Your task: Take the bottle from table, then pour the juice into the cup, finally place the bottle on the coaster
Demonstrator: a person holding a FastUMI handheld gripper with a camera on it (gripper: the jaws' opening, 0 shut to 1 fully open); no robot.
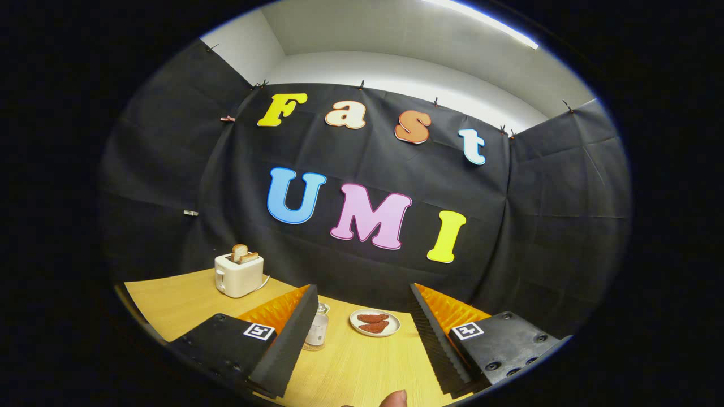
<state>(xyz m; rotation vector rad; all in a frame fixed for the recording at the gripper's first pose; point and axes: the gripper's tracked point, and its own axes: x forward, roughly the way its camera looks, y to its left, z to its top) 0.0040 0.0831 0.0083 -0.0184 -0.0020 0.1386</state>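
The gripper (pixel 362 333) stands wide open, holding nothing, over the light wooden table (pixel 350 367). The small clear glass bottle (pixel 317 329) stands upright just beside the left finger's inner edge, bare tabletop separating it from the white plate of reddish slices (pixel 374 323). A cream toaster (pixel 238 273) stands well apart near the wall.

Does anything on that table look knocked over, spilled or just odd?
Nothing stands out. The bottle stands upright on the table beside one finger of the open tool, the plate lies flat beyond the fingers, and the toaster holds toast. No spill is visible.
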